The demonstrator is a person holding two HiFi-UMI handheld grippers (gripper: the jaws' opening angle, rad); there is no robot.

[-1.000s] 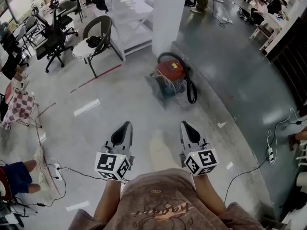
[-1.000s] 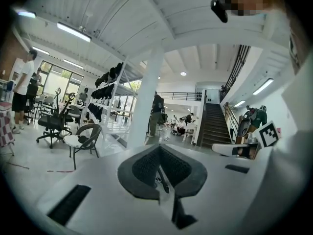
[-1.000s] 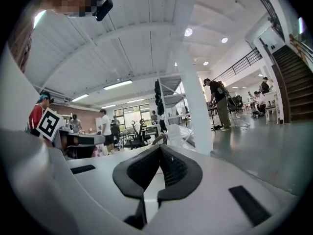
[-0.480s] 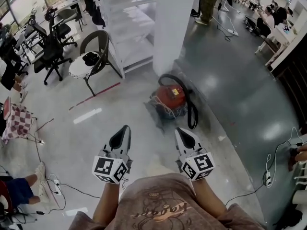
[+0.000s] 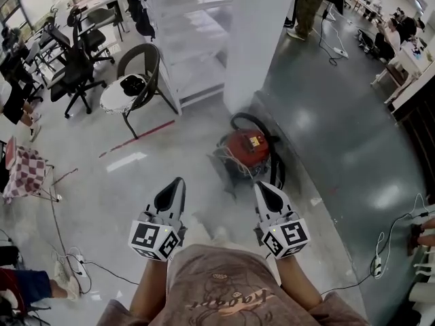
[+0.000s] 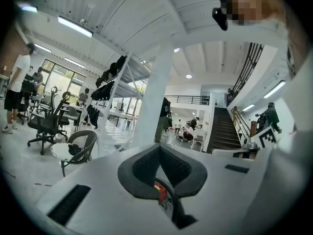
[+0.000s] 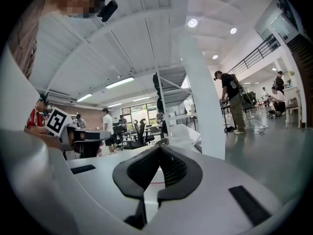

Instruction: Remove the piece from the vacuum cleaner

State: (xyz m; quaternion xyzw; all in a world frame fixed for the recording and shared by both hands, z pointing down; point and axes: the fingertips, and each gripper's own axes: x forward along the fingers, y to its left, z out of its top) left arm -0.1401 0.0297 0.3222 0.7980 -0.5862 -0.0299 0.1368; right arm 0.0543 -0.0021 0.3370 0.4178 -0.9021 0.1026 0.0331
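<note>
Beyond my closed, empty left gripper (image 5: 178, 180) and right gripper (image 5: 259, 185): red vacuum cleaner (image 5: 246, 148), black hose (image 5: 278, 170); glossy floor (image 5: 129, 182), white pillar (image 5: 255, 32).

open floor (image 5: 207, 192) before vacuum cleaner (image 5: 246, 151); pillar (image 5: 257, 39) behind

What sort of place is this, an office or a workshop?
Probably a big open-plan office or lab hall: rolling office chairs, loose cables on a polished floor, and a red vacuum cleaner beside a white pillar.
</note>
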